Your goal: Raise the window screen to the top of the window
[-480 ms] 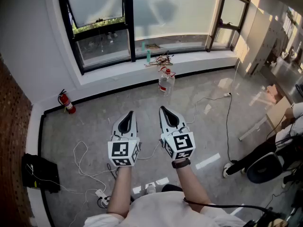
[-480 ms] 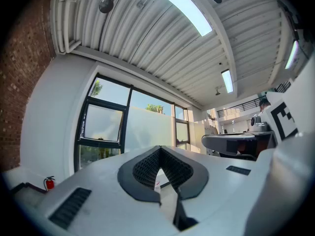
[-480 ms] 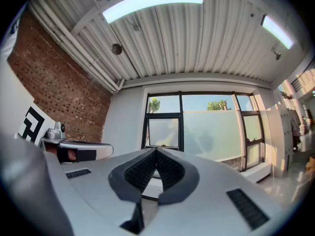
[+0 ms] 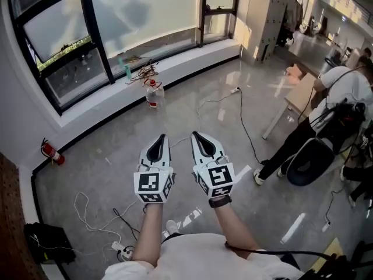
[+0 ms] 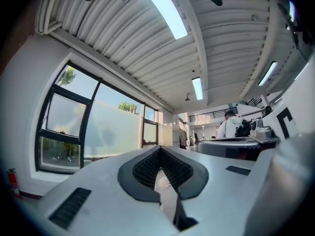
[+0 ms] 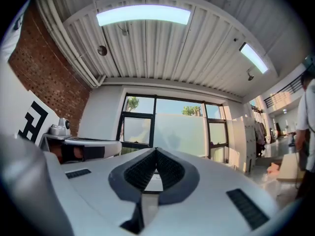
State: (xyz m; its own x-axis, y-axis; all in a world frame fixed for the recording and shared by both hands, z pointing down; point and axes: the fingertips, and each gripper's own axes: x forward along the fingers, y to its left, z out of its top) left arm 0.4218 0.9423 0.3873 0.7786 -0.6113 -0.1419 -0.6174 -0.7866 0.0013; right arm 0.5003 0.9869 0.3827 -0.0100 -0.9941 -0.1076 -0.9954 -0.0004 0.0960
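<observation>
Approach step, I judge: the left hand-held gripper (image 4: 159, 140) and right hand-held gripper (image 4: 197, 136) are both closed and empty, well short of the window screen (image 4: 145, 13) at far left. Next: walk over, open the jaws, grip its lower edge

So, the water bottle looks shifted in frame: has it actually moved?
No: the water bottle still stands below the twigs on the windowsill; the view turned.

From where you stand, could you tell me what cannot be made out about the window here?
- Head view: the top of the window screen is cut off by the upper edge.
- Left gripper view: the shut left gripper hides part of the window.
- Head view: the clutter on the windowsill is too small to name.
</observation>
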